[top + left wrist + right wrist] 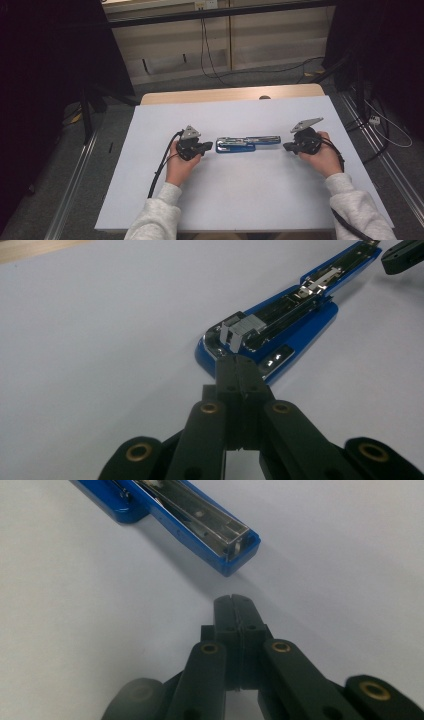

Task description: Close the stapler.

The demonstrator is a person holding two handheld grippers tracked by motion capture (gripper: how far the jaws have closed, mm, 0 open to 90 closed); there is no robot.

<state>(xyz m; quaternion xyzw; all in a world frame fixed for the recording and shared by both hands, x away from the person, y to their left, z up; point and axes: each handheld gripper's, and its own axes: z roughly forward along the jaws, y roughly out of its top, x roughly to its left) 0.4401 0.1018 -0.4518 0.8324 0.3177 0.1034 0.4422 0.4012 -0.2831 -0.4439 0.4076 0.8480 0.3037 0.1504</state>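
The blue metal stapler (248, 144), swung open flat on the white worktop (235, 195), lay between both grippers, whose jaws were pressed together, empty. A nudge from the left gripper (239, 366) could have skidded it, or spilled its exposed staples.

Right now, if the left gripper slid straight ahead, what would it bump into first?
The left gripper, jaws shut and empty, points at the wide end of the opened blue stapler. It would likely hit that end first; its tips look almost touching already, though depth is hard to judge.

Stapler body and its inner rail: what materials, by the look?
Stapler body: glossy blue, probably moulded plastic or painted metal; the smooth rounded edge with soft highlights leaves it open. Inner rail: bright silvery metal, likely plated steel, with mirror-like glints and sharp folded edges.
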